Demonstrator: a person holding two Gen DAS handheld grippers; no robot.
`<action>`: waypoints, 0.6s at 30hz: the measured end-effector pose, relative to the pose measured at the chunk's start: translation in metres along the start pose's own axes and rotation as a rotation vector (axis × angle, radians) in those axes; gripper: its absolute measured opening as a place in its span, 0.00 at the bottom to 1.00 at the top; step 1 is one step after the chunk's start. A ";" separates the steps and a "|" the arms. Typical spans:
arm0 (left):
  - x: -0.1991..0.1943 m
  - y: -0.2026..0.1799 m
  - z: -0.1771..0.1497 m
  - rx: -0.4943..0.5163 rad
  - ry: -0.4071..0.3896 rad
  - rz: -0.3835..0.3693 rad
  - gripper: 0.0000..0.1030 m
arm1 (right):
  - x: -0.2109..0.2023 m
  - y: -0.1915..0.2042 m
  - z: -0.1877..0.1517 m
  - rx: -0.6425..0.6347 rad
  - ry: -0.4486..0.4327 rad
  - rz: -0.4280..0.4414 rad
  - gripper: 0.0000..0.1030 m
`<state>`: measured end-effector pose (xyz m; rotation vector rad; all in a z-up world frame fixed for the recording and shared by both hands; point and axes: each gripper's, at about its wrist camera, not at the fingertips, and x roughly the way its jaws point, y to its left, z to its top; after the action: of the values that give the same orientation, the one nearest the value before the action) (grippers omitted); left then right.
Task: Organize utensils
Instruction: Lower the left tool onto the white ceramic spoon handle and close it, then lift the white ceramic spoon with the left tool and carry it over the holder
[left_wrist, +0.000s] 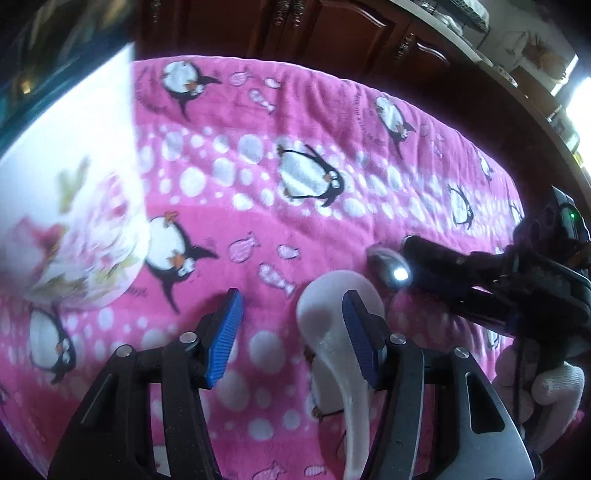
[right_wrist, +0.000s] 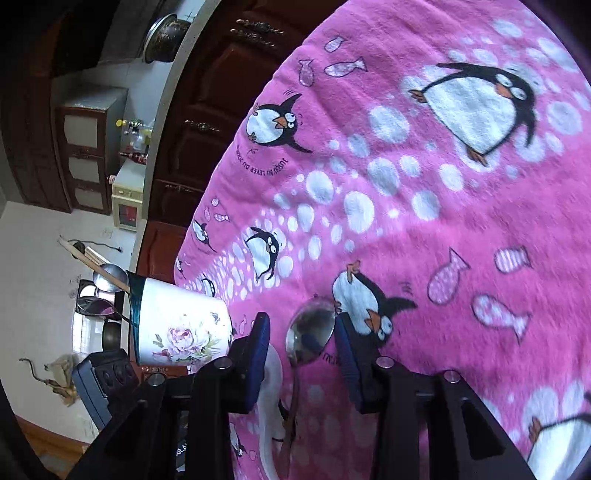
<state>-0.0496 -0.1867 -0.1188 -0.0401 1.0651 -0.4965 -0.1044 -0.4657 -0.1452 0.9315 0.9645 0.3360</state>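
Spoons lie side by side on the pink blanket: a metal spoon between the right gripper's released jaws, a white spoon seemingly just outside the left gripper's parted jaws. Only the right view shows utensils in the floral mug.

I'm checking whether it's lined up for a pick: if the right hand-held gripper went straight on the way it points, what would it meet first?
Probably the shiny metal spoon. Its bowl lies on the pink penguin-print blanket between the open fingers of the right hand-held gripper. Beyond it there is only blanket, though depth is unclear.
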 end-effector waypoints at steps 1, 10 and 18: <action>0.002 -0.002 0.001 0.005 0.000 -0.002 0.53 | 0.001 -0.001 0.000 -0.002 0.001 0.000 0.25; 0.001 -0.003 0.006 0.051 0.025 -0.044 0.05 | -0.015 0.001 -0.002 -0.018 -0.037 0.022 0.06; -0.019 0.008 -0.012 0.048 0.034 -0.083 0.01 | -0.036 0.022 -0.013 -0.130 -0.052 -0.043 0.00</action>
<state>-0.0645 -0.1696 -0.1111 -0.0337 1.0875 -0.5988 -0.1324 -0.4686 -0.1111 0.7962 0.9031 0.3327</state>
